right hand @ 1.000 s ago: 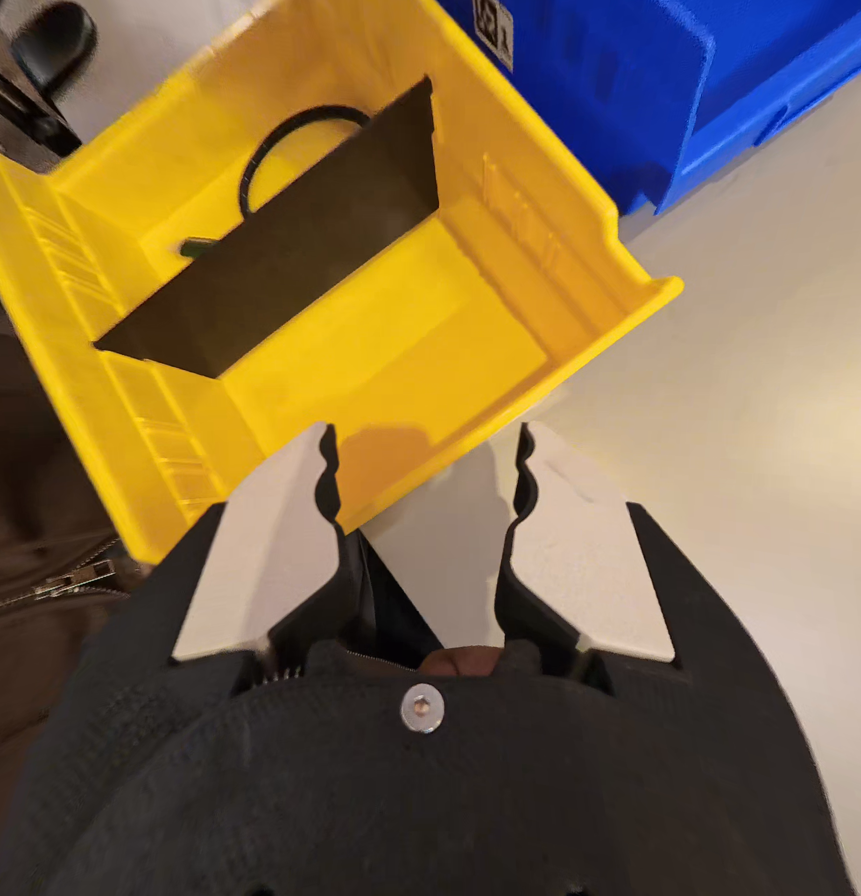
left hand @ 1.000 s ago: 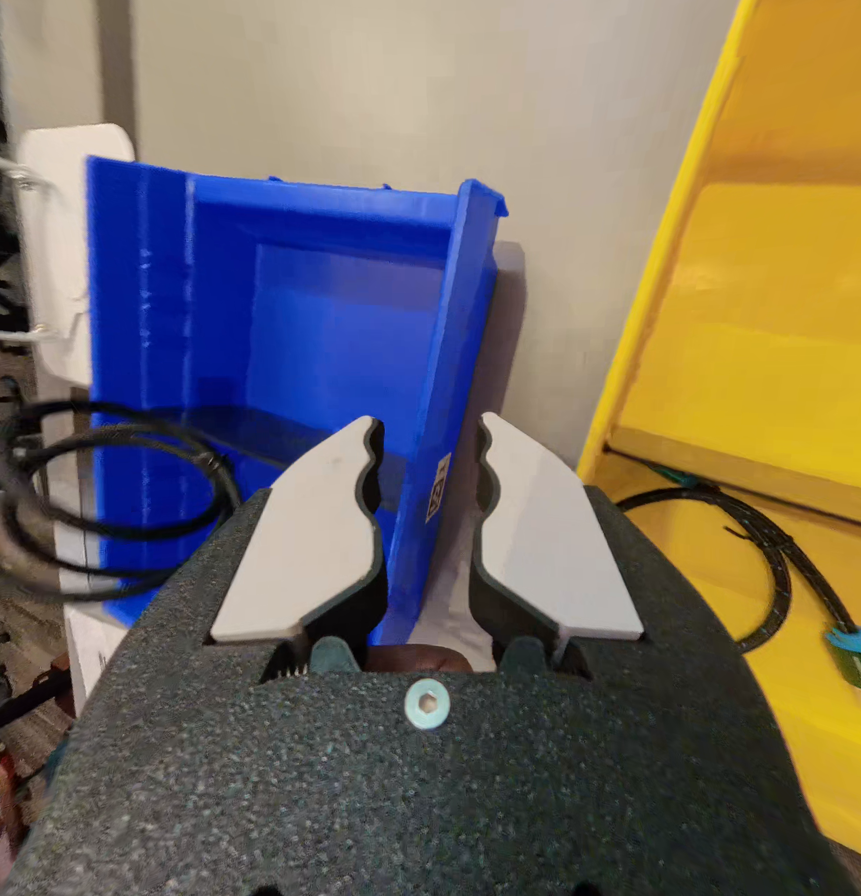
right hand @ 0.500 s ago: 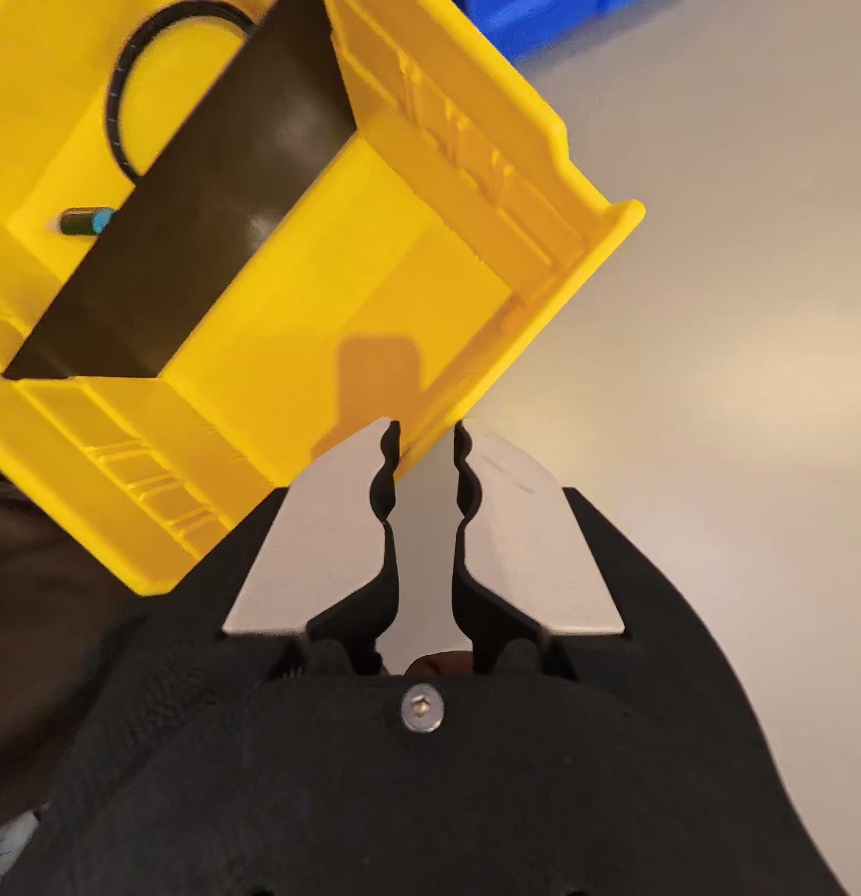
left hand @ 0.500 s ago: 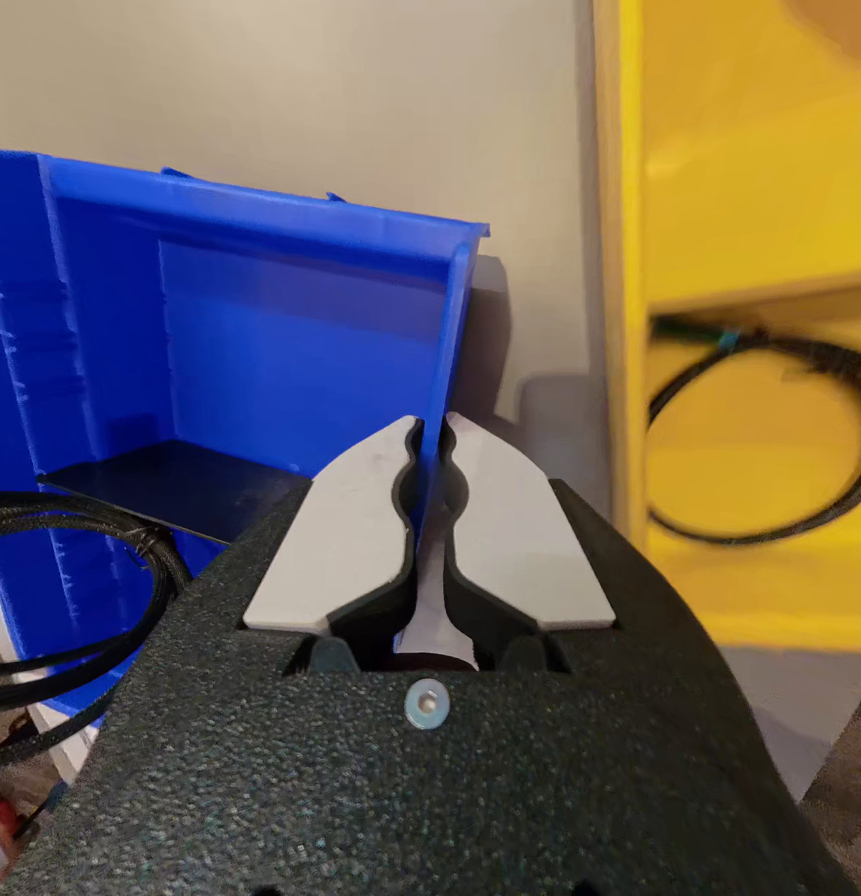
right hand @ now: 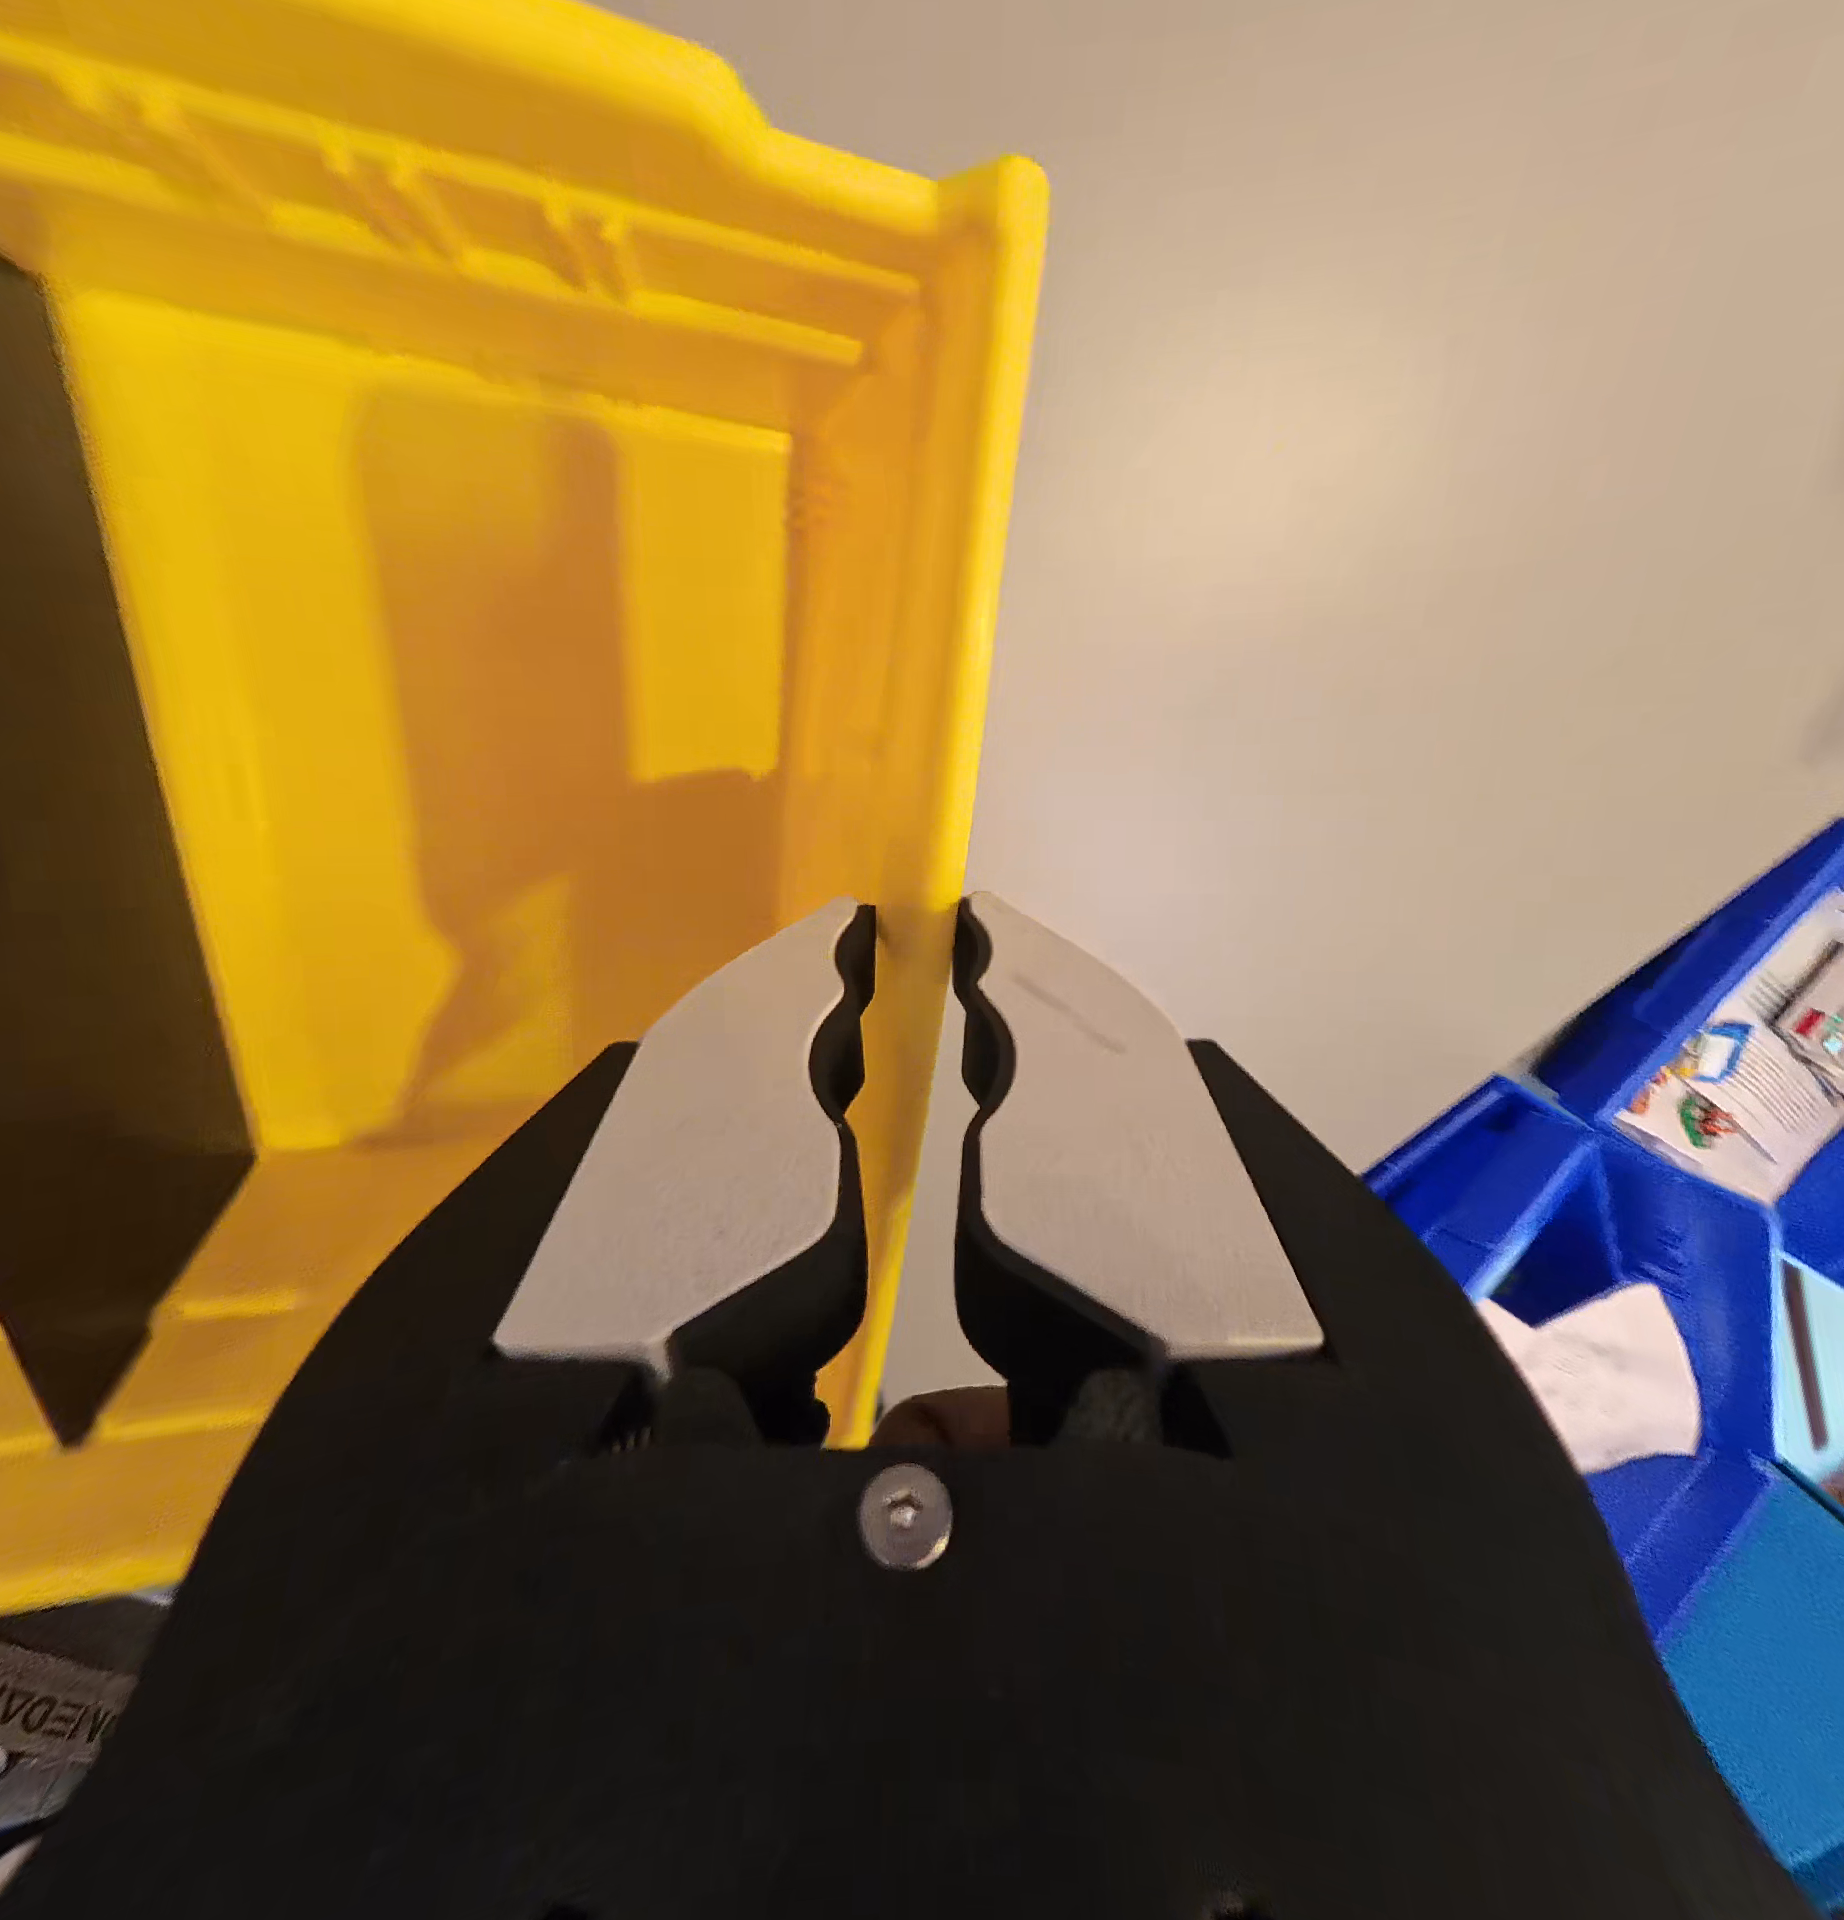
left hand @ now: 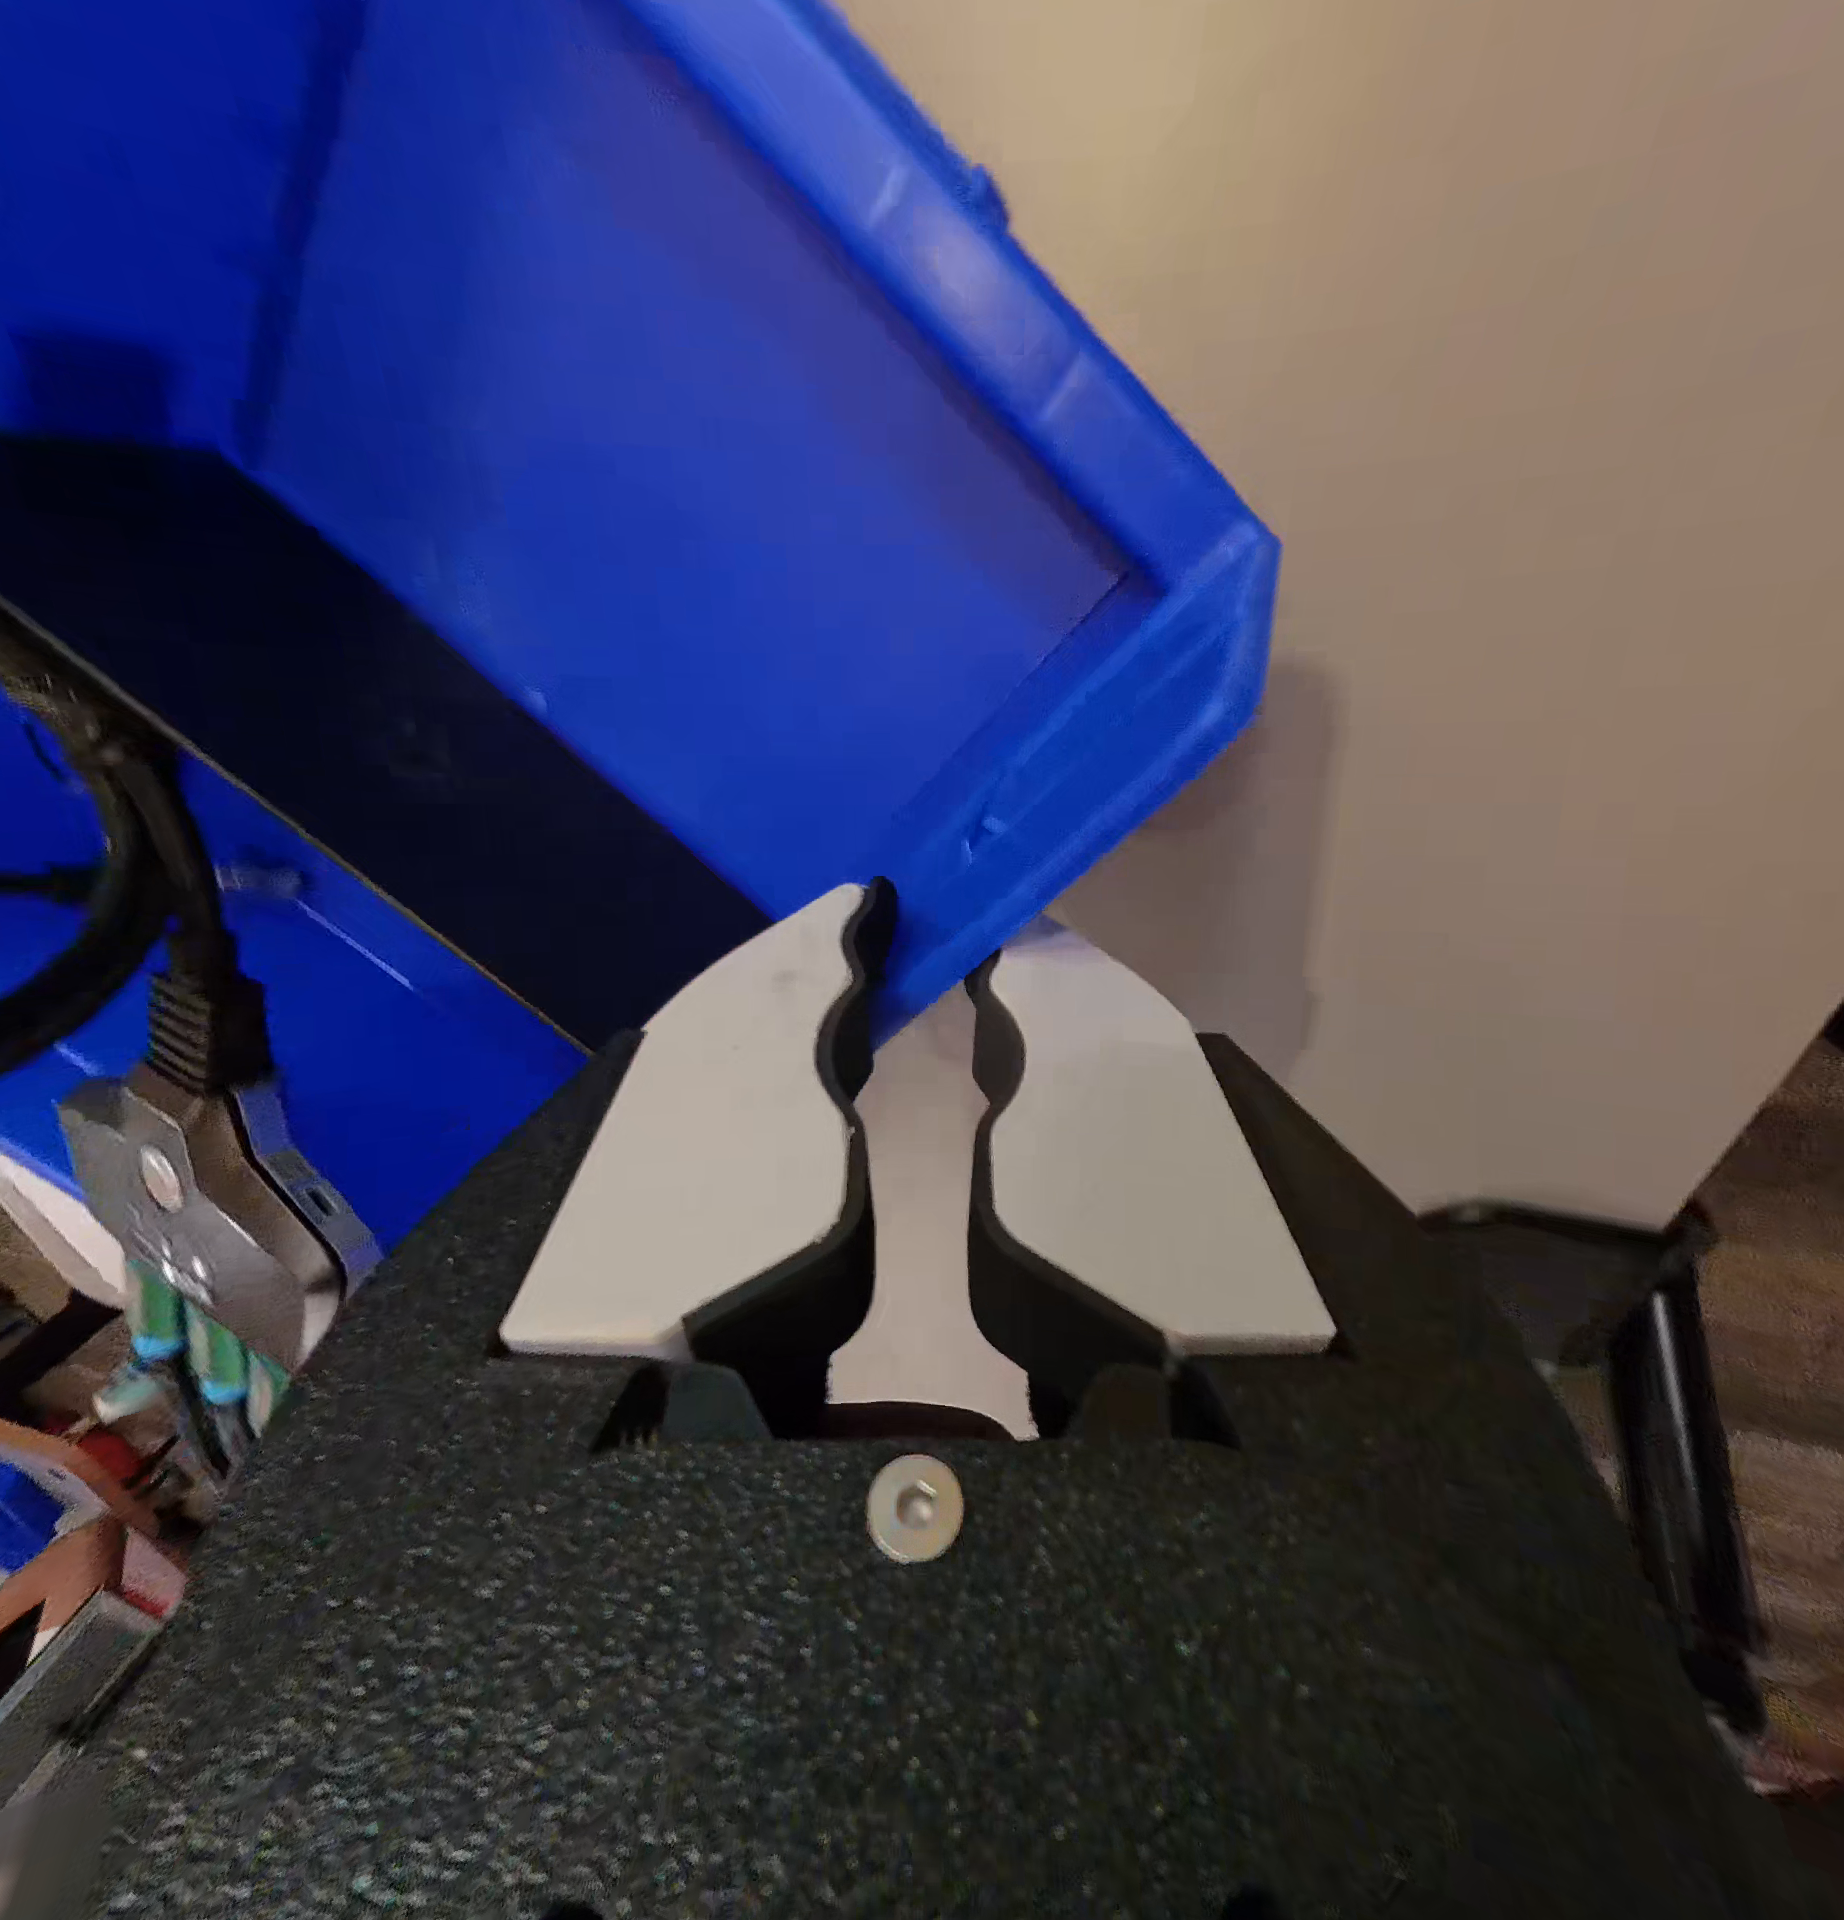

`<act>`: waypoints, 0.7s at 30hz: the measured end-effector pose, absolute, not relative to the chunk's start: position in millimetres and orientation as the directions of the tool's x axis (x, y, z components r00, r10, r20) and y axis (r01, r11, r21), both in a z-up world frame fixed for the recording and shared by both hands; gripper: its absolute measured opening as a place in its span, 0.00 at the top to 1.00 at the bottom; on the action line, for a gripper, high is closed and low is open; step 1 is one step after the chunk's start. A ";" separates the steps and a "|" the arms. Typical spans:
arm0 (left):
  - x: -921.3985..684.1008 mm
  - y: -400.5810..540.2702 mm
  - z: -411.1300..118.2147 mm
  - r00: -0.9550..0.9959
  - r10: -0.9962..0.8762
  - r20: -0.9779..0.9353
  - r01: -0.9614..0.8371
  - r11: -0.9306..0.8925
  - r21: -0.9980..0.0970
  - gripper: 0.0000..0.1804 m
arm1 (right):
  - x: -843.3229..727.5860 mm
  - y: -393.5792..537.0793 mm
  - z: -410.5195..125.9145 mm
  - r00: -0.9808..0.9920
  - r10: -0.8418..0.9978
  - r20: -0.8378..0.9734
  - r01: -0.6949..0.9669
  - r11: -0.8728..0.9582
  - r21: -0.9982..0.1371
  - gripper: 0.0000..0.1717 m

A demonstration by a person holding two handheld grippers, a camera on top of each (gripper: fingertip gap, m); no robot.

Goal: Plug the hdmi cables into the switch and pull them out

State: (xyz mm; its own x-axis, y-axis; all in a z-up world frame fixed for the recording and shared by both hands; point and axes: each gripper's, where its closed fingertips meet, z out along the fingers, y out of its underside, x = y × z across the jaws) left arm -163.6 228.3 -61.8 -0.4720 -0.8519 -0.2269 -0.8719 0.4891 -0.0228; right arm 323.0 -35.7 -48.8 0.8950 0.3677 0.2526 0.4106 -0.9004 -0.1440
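- The left gripper (left hand: 923, 940) has its jaws clenched on the rim of a blue bin (left hand: 689, 468); the rim's wall runs between the two pads, the left pad lying inside the bin and the right pad outside it
- That blue bin sits tilted in the left wrist view, its corner at 2 o'clock from the jaws, with the pale tabletop (left hand: 1520, 416) beyond it toward 1 o'clock
- A black divider (left hand: 378, 748) crosses the blue bin from 9 o'clock toward the jaws
- Behind the divider, at 9 o'clock, a coiled black cable (left hand: 128, 883) lies in the bin, with a metal-shelled connector (left hand: 170, 1226) at 8 o'clock near the gripper's body
- The right gripper (right hand: 913, 925) has its jaws clenched on the side wall of a yellow bin (right hand: 482, 623); the wall's edge stands upright between the pads and both press against it
- The yellow bin fills the right wrist view from 9 to 12 o'clock, with a black divider panel (right hand: 66, 831) inside it at 9 o'clock
- More blue bins (right hand: 1624, 1195) sit at 4 o'clock in the right wrist view, one holding printed paper cards (right hand: 1749, 1070) and a white cloth (right hand: 1604, 1382)
- Both views are somewhat blurred
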 end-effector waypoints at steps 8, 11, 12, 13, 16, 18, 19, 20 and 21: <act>-262.1 251.5 -61.0 -0.571 -0.793 -0.214 -0.817 0.575 0.046 0.88 | 402.9 -1.9 -46.7 0.820 0.371 0.436 0.442 -0.894 -0.070 0.90; -283.6 258.7 -61.1 -0.649 -0.724 -0.233 -0.753 0.655 0.065 0.89 | 423.1 13.8 -45.5 0.734 0.447 0.512 0.526 -0.850 -0.012 0.89; -290.6 262.2 -61.1 -0.668 -0.705 -0.239 -0.737 0.672 0.075 0.89 | 429.2 19.3 -45.2 0.715 0.456 0.529 0.536 -0.844 0.003 0.89; -297.8 266.4 -60.7 -0.671 -0.701 -0.241 -0.734 0.674 0.083 0.89 | 434.9 25.4 -44.8 0.696 0.464 0.548 0.546 -0.837 0.015 0.88; -318.7 281.1 -60.4 -0.698 -0.668 -0.258 -0.708 0.698 0.108 0.88 | 451.0 45.2 -44.0 0.638 0.481 0.600 0.576 -0.817 0.043 0.88; -331.6 292.6 -59.8 -0.722 -0.635 -0.274 -0.683 0.718 0.135 0.88 | 462.4 57.3 -42.5 0.615 0.468 0.635 0.575 -0.817 0.046 0.87; -337.9 299.7 -58.9 -0.743 -0.605 -0.286 -0.660 0.733 0.166 0.88 | 467.8 61.2 -41.5 0.614 0.453 0.646 0.563 -0.825 0.043 0.87; -343.8 308.3 -57.2 -0.762 -0.570 -0.307 -0.639 0.740 0.211 0.88 | 472.6 63.1 -40.6 0.618 0.439 0.653 0.547 -0.836 0.044 0.87; -349.2 317.5 -54.3 -0.770 -0.545 -0.332 -0.631 0.731 0.260 0.86 | 476.5 63.0 -38.7 0.619 0.430 0.657 0.535 -0.844 0.048 0.88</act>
